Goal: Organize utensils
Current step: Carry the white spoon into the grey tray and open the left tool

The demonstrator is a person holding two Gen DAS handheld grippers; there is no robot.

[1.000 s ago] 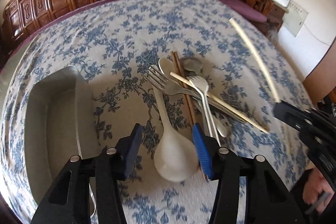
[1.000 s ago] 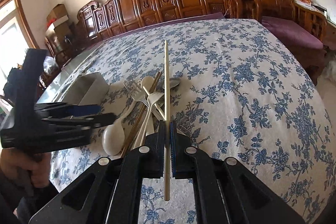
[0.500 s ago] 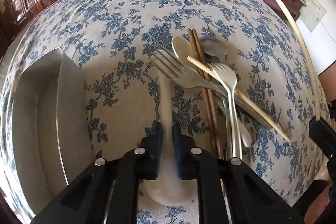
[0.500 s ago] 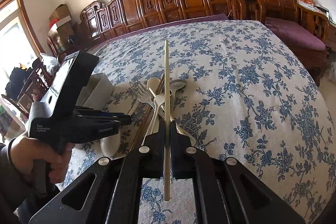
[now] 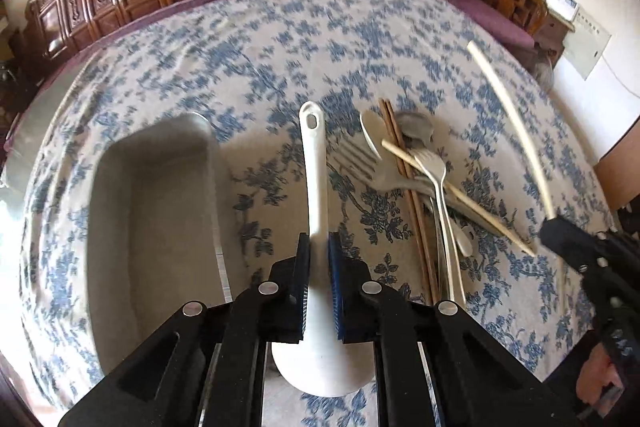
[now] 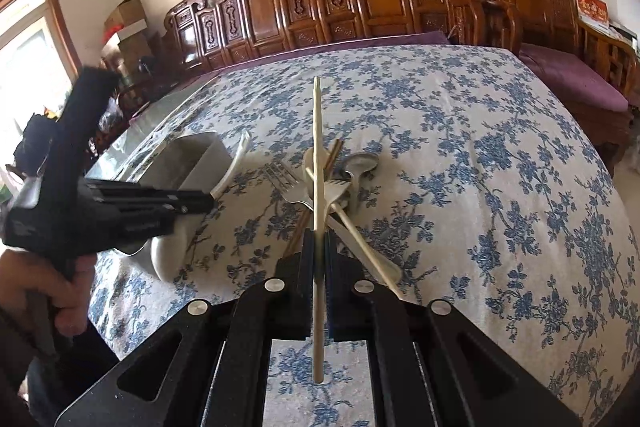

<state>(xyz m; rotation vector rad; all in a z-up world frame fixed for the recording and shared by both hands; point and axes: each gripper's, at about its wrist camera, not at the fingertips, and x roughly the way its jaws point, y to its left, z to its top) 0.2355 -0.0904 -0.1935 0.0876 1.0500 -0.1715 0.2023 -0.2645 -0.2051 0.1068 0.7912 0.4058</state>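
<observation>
Our left claw (image 5: 318,259) grips the white ladle (image 5: 314,187) at lower centre, beside the steel tray (image 5: 152,211); our right claw (image 6: 319,255) clenches a pale chopstick (image 6: 317,147) above the utensil pile (image 6: 332,183).

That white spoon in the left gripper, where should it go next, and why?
Probably sideways to the metal tray. The left gripper is shut on the white spoon, already clear of the utensil pile, and the tray looks open and lies just beside it.
</observation>
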